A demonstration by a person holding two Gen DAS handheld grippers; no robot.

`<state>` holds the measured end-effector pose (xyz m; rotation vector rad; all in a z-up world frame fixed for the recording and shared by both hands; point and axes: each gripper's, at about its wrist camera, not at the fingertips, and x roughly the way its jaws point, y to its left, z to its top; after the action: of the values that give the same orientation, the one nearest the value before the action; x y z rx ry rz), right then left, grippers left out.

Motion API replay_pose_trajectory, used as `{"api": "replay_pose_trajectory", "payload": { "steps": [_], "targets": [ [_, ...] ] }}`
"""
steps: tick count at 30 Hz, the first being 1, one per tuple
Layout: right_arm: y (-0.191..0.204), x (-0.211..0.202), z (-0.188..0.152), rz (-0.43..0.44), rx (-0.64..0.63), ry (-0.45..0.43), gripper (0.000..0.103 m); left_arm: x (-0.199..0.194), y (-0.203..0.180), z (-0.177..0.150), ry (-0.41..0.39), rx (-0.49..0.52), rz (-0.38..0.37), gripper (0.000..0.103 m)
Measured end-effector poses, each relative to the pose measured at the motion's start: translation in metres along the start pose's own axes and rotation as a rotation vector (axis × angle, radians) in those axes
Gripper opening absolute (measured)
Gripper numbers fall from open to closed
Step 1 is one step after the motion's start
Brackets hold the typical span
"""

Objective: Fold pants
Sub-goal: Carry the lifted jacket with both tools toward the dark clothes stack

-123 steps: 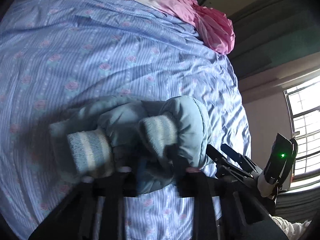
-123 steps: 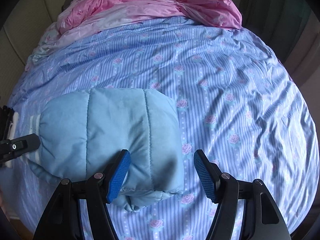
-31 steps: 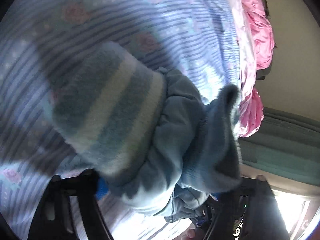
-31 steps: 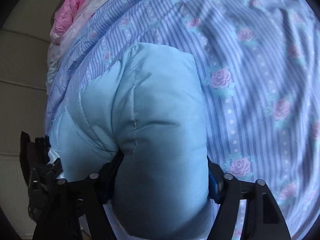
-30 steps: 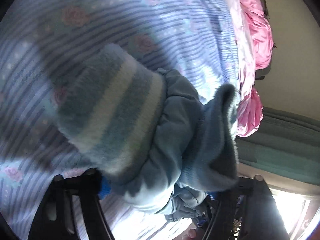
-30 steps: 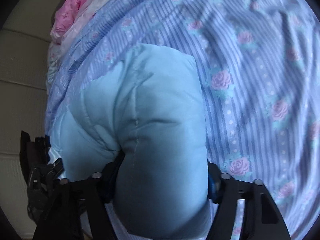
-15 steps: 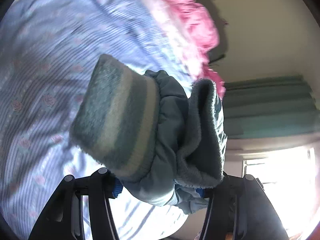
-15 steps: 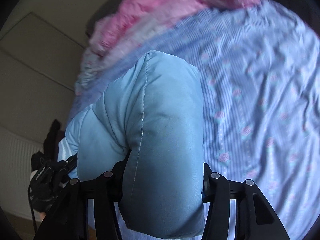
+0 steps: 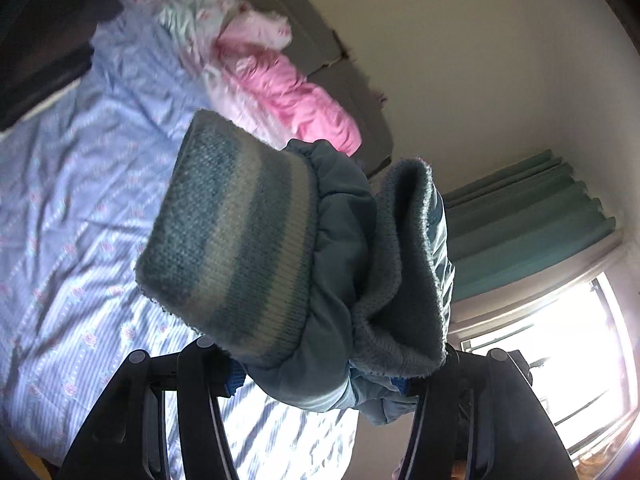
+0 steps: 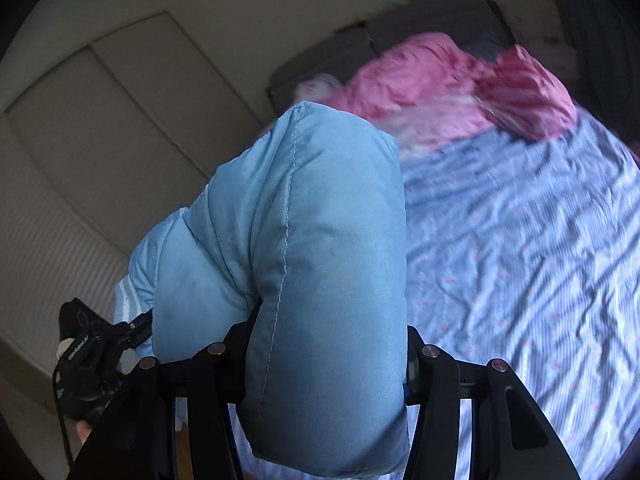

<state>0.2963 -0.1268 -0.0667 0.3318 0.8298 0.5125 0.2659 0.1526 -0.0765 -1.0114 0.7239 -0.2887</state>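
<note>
With the left gripper [image 9: 320, 380] and right gripper [image 10: 328, 364] fingers each pinching the folded padded pants [image 10: 312, 248] above the bed [image 10: 520, 260], uneven grip may let the slippery bundle unfold.

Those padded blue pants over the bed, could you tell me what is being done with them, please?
A person has a hand-held gripper in each hand, and both are clamped on the folded pants. The left gripper pinches the end with the striped knit cuffs; the right gripper pinches the quilted fold. The bundle hangs clear above the flowered bed sheet, with pink bedding bunched at the headboard.
</note>
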Motion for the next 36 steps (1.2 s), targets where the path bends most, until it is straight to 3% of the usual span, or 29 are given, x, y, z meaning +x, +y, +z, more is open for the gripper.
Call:
{"api": "replay_pose_trajectory", "payload": {
  "steps": [6,12,21,26,36],
  "targets": [
    [0.040,-0.003,0.004,0.047,-0.042,-0.026,0.052,-0.044,-0.004,0.016,-0.065,0.041,-0.007,0.054],
    [0.094,0.015,-0.002,0.065,-0.065,-0.040,0.052,-0.086,0.018,0.055,-0.086,0.067,-0.017,0.054],
    [0.202,0.069,-0.041,0.019,0.036,-0.104,0.052,-0.154,0.082,0.159,0.040,0.165,-0.019,0.054],
    [0.255,0.104,-0.065,-0.006,0.088,-0.089,0.052,-0.189,0.121,0.199,0.100,0.157,0.002,0.054],
    [0.319,0.171,-0.074,0.005,0.085,-0.007,0.052,-0.236,0.184,0.245,0.073,0.106,0.042,0.054]
  ]
}}
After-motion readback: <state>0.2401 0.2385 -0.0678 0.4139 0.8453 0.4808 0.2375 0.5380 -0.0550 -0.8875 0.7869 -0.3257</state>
